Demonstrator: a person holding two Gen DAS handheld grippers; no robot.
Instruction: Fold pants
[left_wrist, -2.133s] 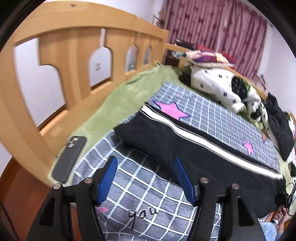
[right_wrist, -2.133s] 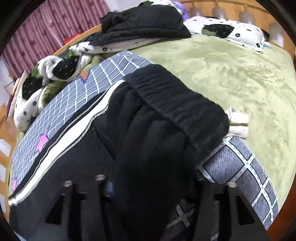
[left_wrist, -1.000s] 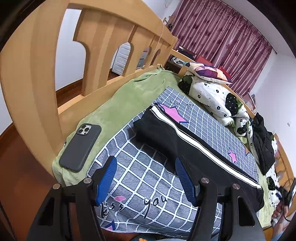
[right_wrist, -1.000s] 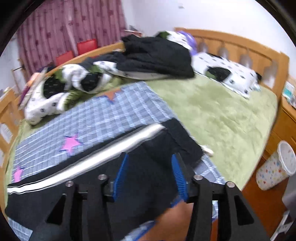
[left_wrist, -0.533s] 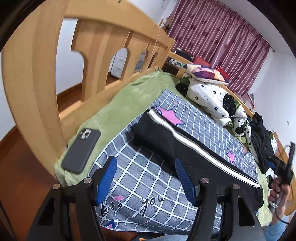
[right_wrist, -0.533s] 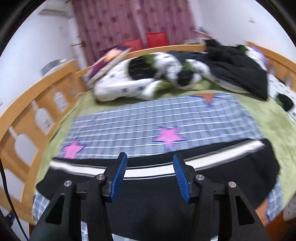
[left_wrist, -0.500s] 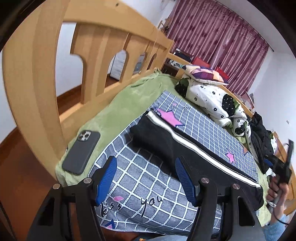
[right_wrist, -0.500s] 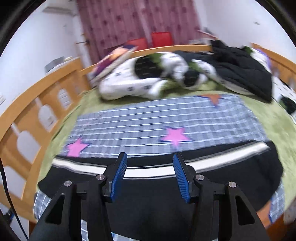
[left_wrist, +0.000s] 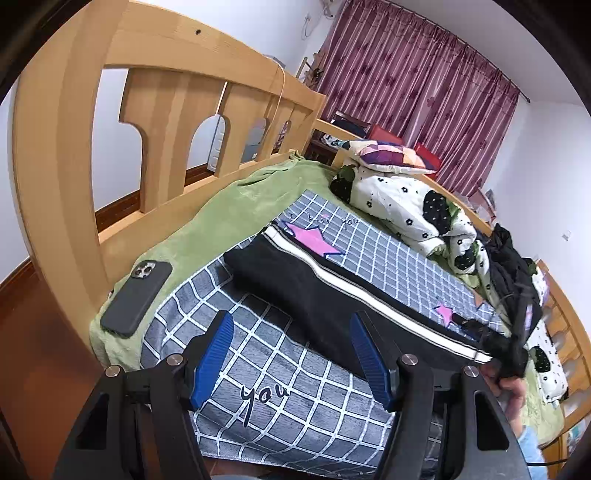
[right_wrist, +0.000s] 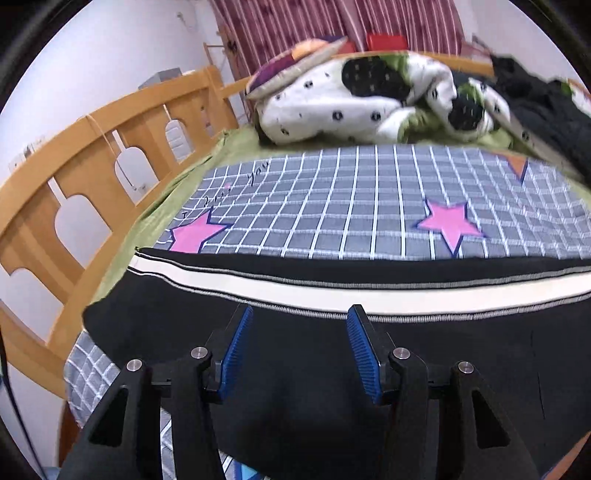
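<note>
The black pants (left_wrist: 332, 295) lie flat on a grey checked blanket (left_wrist: 280, 373) with pink stars, which covers the near part of the bed. They are folded lengthwise into one long strip, and a white side stripe (right_wrist: 369, 291) runs along the far edge of it. In the left wrist view the strip goes from the left, near the wooden bed rail (left_wrist: 155, 122), to the right, where the person's hand (left_wrist: 511, 387) appears at the edge of the picture.

The left gripper (left_wrist: 291, 354) hangs above the near part of the blanket, and its blue fingers (left_wrist: 212, 354) stand wide apart with nothing between them. It does not touch the pants, which lie just beyond its fingertips.

The right gripper (right_wrist: 297, 343) is over the black cloth of the pants, near the white stripe. Its blue fingers (right_wrist: 362, 347) are also apart and hold nothing; I cannot tell if they touch the cloth.

A dark phone (left_wrist: 136, 297) lies face down on the green sheet (left_wrist: 229, 221), to the left of the blanket and close to the rail. On the far side of the bed there are a white quilt with black spots (left_wrist: 410, 206), a patchwork pillow (left_wrist: 391, 157) on top of it and a heap of black clothes (left_wrist: 508, 258) to the right. Dark red curtains (left_wrist: 417, 96) hang behind the bed.
</note>
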